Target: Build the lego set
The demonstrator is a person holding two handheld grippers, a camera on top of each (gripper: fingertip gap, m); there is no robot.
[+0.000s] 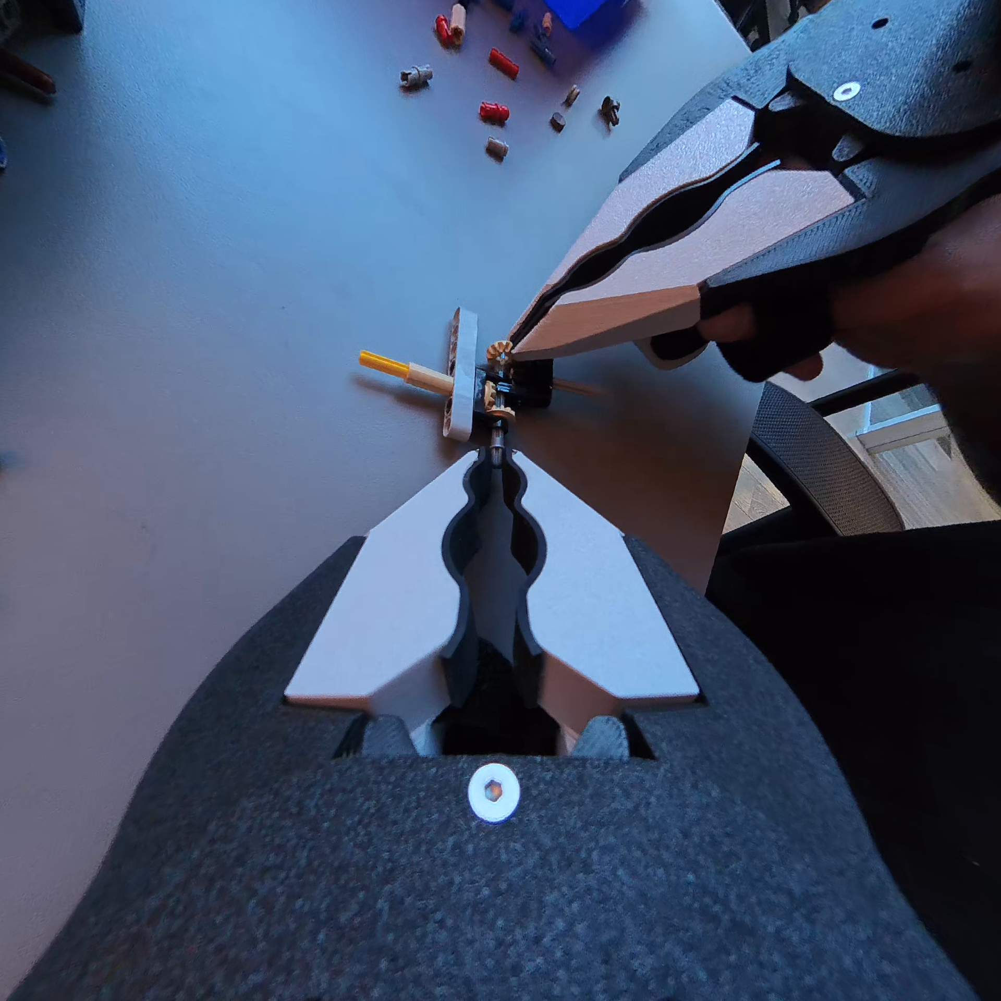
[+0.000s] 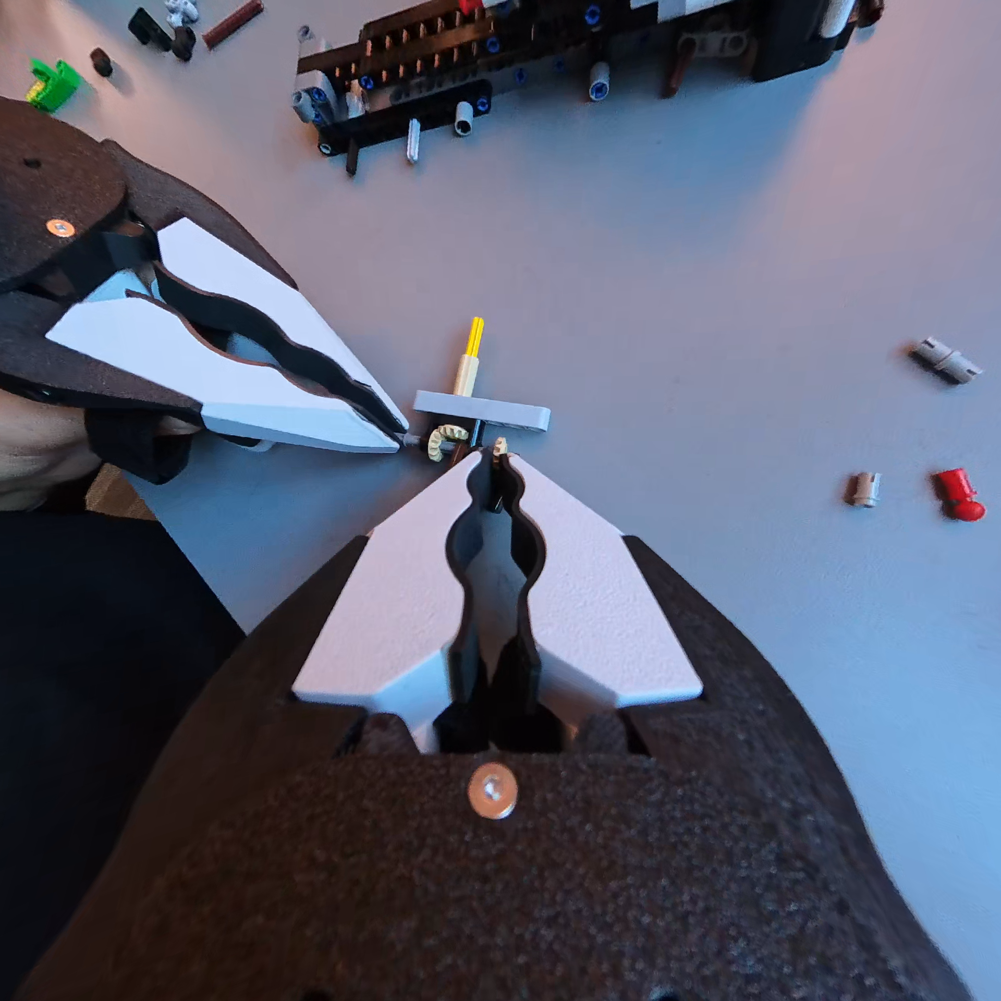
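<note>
A small lego sub-assembly (image 1: 487,387) sits near the table's right edge: a white beam (image 1: 463,374), a black frame, tan bevel gears and a yellow axle (image 1: 382,362) in a tan sleeve. My left gripper (image 1: 495,452) is shut on the end of a thin grey axle (image 1: 496,437) that passes through the gears. My right gripper (image 2: 499,452) is shut on a tan bevel gear (image 2: 500,445) at the other end of that axle; it also shows in the left wrist view (image 1: 512,346). The same assembly shows in the right wrist view (image 2: 476,417), with the left gripper (image 2: 401,436) at its left.
Loose red, tan and dark pins (image 1: 495,111) lie at the far side. A large, partly built black and grey model (image 2: 541,70) stands at the back. A grey pin (image 2: 945,360), a tan pin (image 2: 864,489) and a red piece (image 2: 959,494) lie to the right. A chair (image 1: 812,466) stands beyond the table edge. The left gripper's tips are roughly 5 cm from the right gripper's. The tan pin (image 2: 864,489) is about 11 cm from my right fingertips. It turns up in the left wrist view (image 1: 497,144) as well.
</note>
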